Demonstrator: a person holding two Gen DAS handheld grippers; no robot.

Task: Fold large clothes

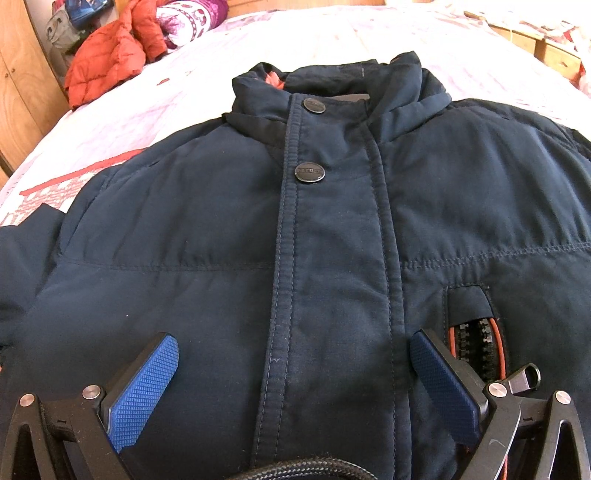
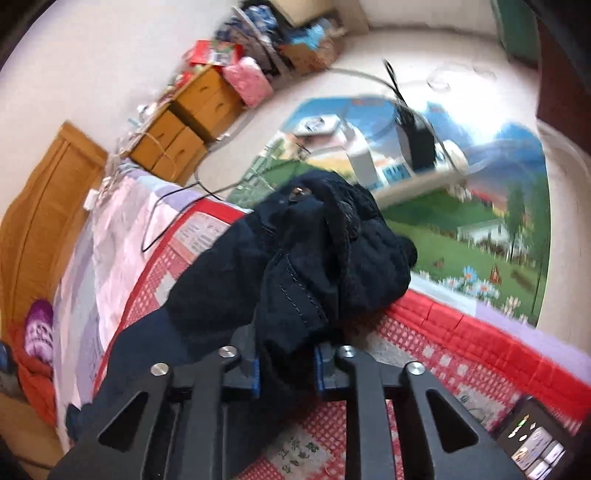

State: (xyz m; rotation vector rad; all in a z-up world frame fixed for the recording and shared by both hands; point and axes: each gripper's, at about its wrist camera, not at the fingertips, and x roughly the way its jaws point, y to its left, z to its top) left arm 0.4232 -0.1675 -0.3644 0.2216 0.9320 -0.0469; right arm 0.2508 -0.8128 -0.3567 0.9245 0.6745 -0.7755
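Observation:
A dark navy padded jacket (image 1: 332, 221) lies front up on the bed, buttoned, collar at the far end, with a chest pocket zip (image 1: 480, 350) open at the right. My left gripper (image 1: 291, 343) hovers low over its front, jaws wide open, blue pads (image 1: 144, 391) either side of the button placket and nothing between them. In the right wrist view the jacket's sleeve (image 2: 314, 258) is bunched up, cuff end toward the bed's edge. My right gripper (image 2: 286, 365) is shut on that sleeve, the fabric pinched between its blue pads.
An orange quilted jacket (image 1: 107, 62) and a patterned pillow (image 1: 184, 18) lie at the bed's far left by a wooden wardrobe (image 1: 18, 92). A red checked quilt (image 2: 461, 350) covers the bed edge, with a small device (image 2: 532, 443) on it. Wooden drawers (image 2: 184, 122) and a picture mat (image 2: 461, 206) lie beyond.

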